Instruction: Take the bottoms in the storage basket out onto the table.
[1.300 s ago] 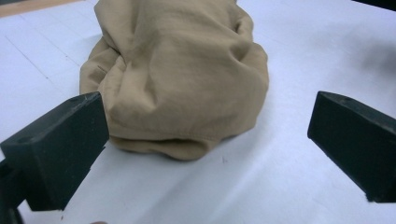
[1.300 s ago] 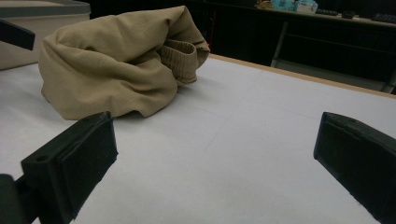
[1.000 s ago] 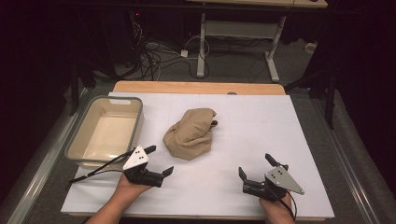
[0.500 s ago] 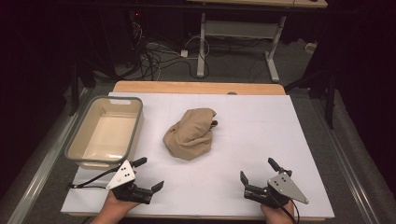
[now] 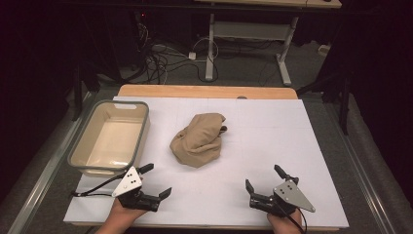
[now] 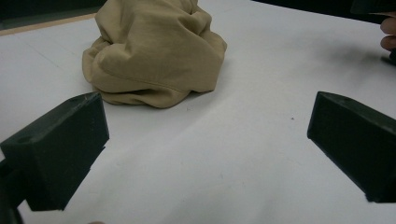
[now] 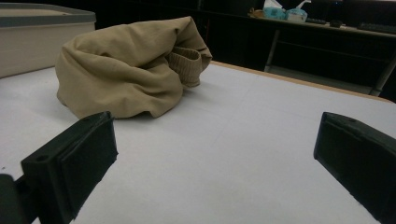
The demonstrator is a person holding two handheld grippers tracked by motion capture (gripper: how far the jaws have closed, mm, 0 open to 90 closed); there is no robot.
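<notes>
Ahead of our left gripper (image 5: 155, 181) and right gripper (image 5: 265, 179), both spread wide and empty, the crumpled tan garment (image 5: 198, 140) sits between them, ready for a two-sided grab.

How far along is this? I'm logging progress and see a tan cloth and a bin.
Nothing looks done: the tan cloth lies crumpled mid-table, untouched, and the bin is empty. In hand: the left gripper and right gripper sit near the table's front edge, jaws open, facing the cloth. Grasping and handling it remain.
</notes>
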